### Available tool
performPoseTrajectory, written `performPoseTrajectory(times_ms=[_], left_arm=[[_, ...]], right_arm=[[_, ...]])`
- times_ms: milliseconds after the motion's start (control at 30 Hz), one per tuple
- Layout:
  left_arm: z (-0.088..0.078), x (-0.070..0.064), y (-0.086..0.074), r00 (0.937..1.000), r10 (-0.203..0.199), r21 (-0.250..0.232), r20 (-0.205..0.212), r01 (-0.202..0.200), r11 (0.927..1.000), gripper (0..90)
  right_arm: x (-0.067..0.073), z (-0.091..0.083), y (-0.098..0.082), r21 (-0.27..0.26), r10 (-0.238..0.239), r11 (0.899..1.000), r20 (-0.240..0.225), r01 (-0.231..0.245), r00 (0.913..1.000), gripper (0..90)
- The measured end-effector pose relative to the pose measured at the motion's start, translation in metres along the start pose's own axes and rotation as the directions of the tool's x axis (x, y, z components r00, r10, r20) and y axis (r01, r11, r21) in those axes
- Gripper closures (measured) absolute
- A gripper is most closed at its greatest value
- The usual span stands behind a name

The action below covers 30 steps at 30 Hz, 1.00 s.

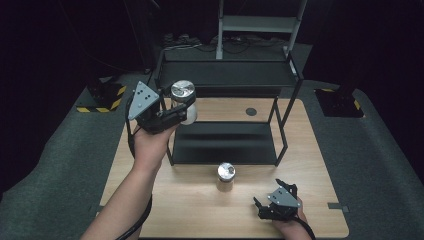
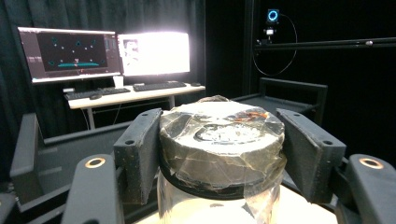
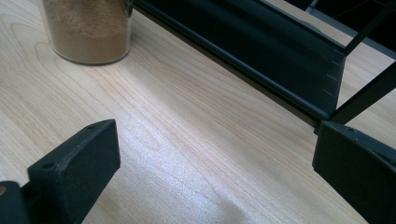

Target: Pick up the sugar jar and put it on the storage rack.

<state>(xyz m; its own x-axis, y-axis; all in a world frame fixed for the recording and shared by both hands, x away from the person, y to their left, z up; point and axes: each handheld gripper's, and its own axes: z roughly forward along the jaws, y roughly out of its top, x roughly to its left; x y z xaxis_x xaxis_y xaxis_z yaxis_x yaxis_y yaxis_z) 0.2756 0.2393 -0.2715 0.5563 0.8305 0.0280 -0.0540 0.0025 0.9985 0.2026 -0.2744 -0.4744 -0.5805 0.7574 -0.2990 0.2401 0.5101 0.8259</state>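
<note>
High view: the left gripper (image 1: 176, 111) was clamped on a jar (image 1: 183, 101) with a silver lid, held in the air at the left front corner of the black two-tier rack (image 1: 225, 142), about level with the upper shelf. A second jar (image 1: 225, 176) stood on the wooden table (image 1: 190, 210) just in front of the rack. The right gripper (image 1: 265, 206) rested low near the table's front right, jaws apart, nothing between them.

Left gripper view: both black pads pressed the lid band of the held jar (image 2: 222, 154), lid roughly level. Clear tape or film wrapped over the lid. A rack rail (image 2: 294, 88) lay behind, with monitors (image 2: 107, 51) beyond.

Right gripper view: the jaws stood wide over bare table (image 3: 177, 154), with a jar of brown powder (image 3: 86, 30) at top left and the rack's lower shelf edge (image 3: 243, 60) close ahead.

Doing the step well, as judged: likely shelving the jar, so it should be kept upright, carried over the rail before lowering, set fully on the shelf, and let go only once it sits flat. The grip was high on the lid, so the body could swing; a slow move is advised.

Hard to tell: the held jar's contents and base were cut off, whether it had cleared the rack post was unclear, and the powder jar's top was cropped.
</note>
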Motion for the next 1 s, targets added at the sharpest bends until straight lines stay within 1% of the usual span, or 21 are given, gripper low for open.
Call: performPoseTrajectory(times_ms=[200,467,567,700,933,1000], left_arm=[[0.008,0.001,0.012,0.9999,0.005,-0.016,-0.010,-0.005,0.9999,34.7],[0.021,0.002,0.024,0.9998,0.009,-0.019,-0.016,-0.010,0.9998,34.7],[0.025,0.001,0.027,0.9998,0.010,-0.022,-0.018,-0.010,0.9997,34.7],[0.031,0.001,0.029,0.9998,0.000,-0.028,-0.019,0.000,0.9996,34.7],[0.043,0.001,0.033,0.9993,0.005,-0.020,-0.038,-0.006,0.9998,34.6],[0.046,0.002,0.035,0.9991,0.001,-0.019,-0.043,-0.002,0.9998,34.7]], right_arm=[[0.000,0.000,0.000,0.000,0.004,1.000,-0.001,-0.004,1.0000,0.0],[0.000,-0.001,-0.001,-0.002,0.004,1.000,0.001,-0.004,1.0000,0.0],[0.000,-0.001,-0.001,-0.004,0.005,1.000,0.001,-0.005,1.0000,0.0],[0.000,-0.001,-0.001,-0.003,0.006,1.000,0.000,-0.006,1.0000,0.0],[0.000,-0.001,-0.002,-0.008,0.005,1.000,0.000,-0.005,1.0000,0.0],[0.000,-0.001,-0.001,-0.006,0.007,1.000,0.000,-0.007,1.0000,0.0]])
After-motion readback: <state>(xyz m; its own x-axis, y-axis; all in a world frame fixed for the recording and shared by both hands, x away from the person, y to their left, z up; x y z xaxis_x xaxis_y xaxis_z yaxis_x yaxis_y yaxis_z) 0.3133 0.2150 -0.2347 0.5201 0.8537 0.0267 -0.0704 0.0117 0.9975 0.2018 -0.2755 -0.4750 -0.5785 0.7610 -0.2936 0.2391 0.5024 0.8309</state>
